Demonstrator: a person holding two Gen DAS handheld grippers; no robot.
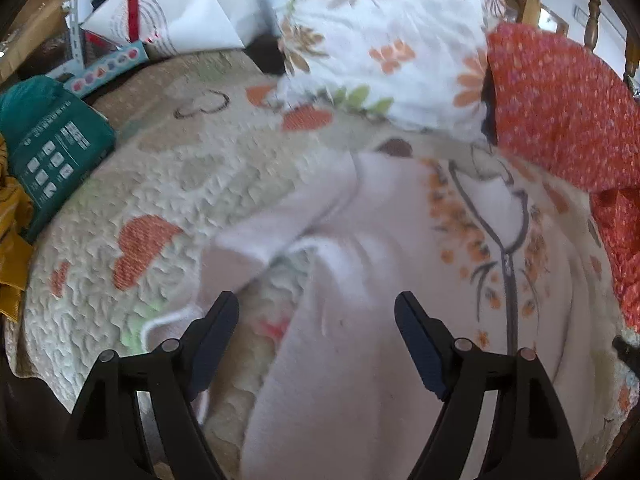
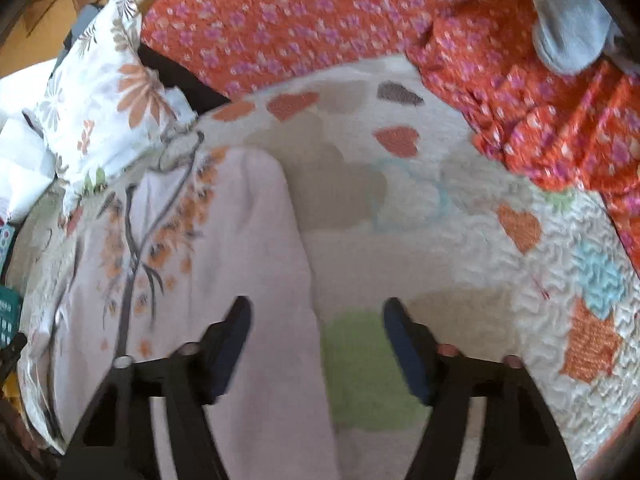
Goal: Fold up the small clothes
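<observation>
A small pale pink garment (image 1: pixel 360 280) with a grey zip and orange flower print lies flat on a quilted bedspread (image 1: pixel 168 184). Its sleeve stretches out to the left in the left wrist view. My left gripper (image 1: pixel 316 320) is open and empty, above the garment's left side near the sleeve. In the right wrist view the same garment (image 2: pixel 240 260) fills the left half, its right edge running down the middle. My right gripper (image 2: pixel 318 320) is open and empty, straddling that right edge, one finger over the cloth and one over the quilt (image 2: pixel 460 248).
A white floral pillow (image 1: pixel 384 40) and an orange flowered blanket (image 1: pixel 560 112) lie beyond the garment. A teal package (image 1: pixel 48 152) and white bags (image 1: pixel 168 12) sit at the left. The blanket (image 2: pixel 320 12) also bounds the quilt's far and right sides.
</observation>
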